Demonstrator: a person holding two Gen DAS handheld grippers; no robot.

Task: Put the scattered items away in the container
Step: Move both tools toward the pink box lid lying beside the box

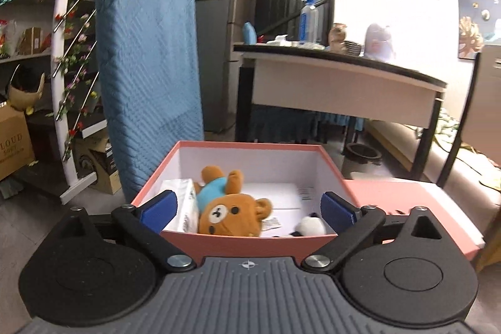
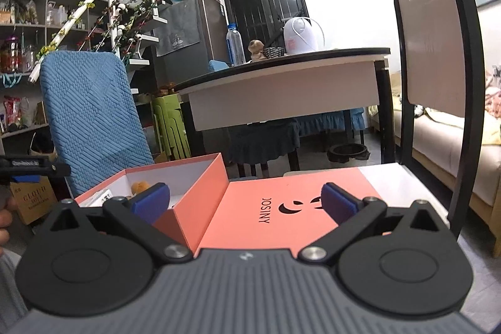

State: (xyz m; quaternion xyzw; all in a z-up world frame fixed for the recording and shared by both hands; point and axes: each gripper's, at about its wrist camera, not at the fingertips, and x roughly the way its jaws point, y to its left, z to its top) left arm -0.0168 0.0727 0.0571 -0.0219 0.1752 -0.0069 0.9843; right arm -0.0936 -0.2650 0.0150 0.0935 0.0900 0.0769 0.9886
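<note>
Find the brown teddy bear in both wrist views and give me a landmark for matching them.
Left wrist: the brown teddy bear lies inside the open pink box, low centre of the picture, between the open left tool's blue pads.
Right wrist: only a small brown bit of it peeks over the box wall, lower left, just left of the open right tool's left pad.
Shared landmark: the blue chair back behind the box.

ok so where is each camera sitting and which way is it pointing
Left wrist: on the left gripper, open, looking forward and down into the open pink cardboard box holding a brown teddy bear.
Right wrist: on the right gripper, open, looking forward over the flat pink lid; a bit of a hand shows at the left edge.
Both views share the box, the blue quilted chair back and the dark-topped table.
</note>
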